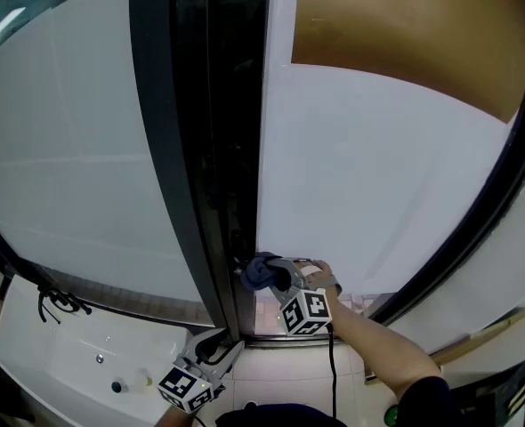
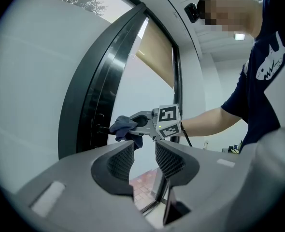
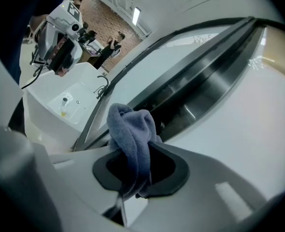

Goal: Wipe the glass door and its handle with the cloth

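Note:
The frosted glass door point(image 1: 378, 176) stands to the right of its dark frame point(image 1: 200, 149). My right gripper point(image 1: 276, 276) is shut on a blue-grey cloth point(image 1: 261, 271), held low against the door's left edge. The bunched cloth point(image 3: 132, 129) sticks up out of the jaws point(image 3: 140, 168) in the right gripper view. In the left gripper view the cloth point(image 2: 124, 126) touches or nearly touches a small dark handle point(image 2: 100, 128) on the frame. My left gripper point(image 1: 214, 345) hangs lower and to the left, away from the door. It point(image 2: 145, 157) is open with nothing between its jaws.
A white sink counter point(image 1: 67, 354) with a black cable point(image 1: 58, 301) lies at lower left. A brown blind point(image 1: 405, 20) covers the door's upper right. Brick floor point(image 1: 271, 314) shows at the door's foot. A wooden stick point(image 1: 476, 336) lies at lower right.

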A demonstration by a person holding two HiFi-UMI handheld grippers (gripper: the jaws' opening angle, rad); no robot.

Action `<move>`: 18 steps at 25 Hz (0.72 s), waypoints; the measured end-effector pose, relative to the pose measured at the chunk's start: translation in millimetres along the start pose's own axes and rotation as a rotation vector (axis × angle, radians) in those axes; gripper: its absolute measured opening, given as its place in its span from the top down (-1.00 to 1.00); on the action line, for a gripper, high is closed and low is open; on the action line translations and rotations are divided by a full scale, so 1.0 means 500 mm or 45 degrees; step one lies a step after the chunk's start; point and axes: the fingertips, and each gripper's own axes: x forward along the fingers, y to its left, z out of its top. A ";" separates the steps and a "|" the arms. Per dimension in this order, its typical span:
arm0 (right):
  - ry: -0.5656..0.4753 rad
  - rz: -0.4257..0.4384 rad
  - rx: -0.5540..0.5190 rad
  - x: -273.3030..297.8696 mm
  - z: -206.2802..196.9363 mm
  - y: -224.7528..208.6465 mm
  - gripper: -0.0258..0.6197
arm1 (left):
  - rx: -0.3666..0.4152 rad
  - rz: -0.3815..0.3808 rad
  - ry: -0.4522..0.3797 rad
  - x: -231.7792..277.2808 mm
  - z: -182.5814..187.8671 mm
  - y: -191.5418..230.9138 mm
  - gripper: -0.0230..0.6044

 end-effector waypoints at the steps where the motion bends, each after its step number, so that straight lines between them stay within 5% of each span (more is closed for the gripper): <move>1: -0.021 0.009 -0.027 0.008 0.021 0.010 0.72 | -0.001 0.003 0.000 -0.004 -0.002 0.002 0.50; 8: -0.050 0.065 -0.290 0.100 0.104 0.080 0.72 | -0.001 0.020 0.001 -0.026 -0.008 0.011 0.50; 18: 0.105 0.040 -0.615 0.143 0.036 0.115 0.72 | -0.021 0.037 0.013 -0.035 -0.014 0.022 0.50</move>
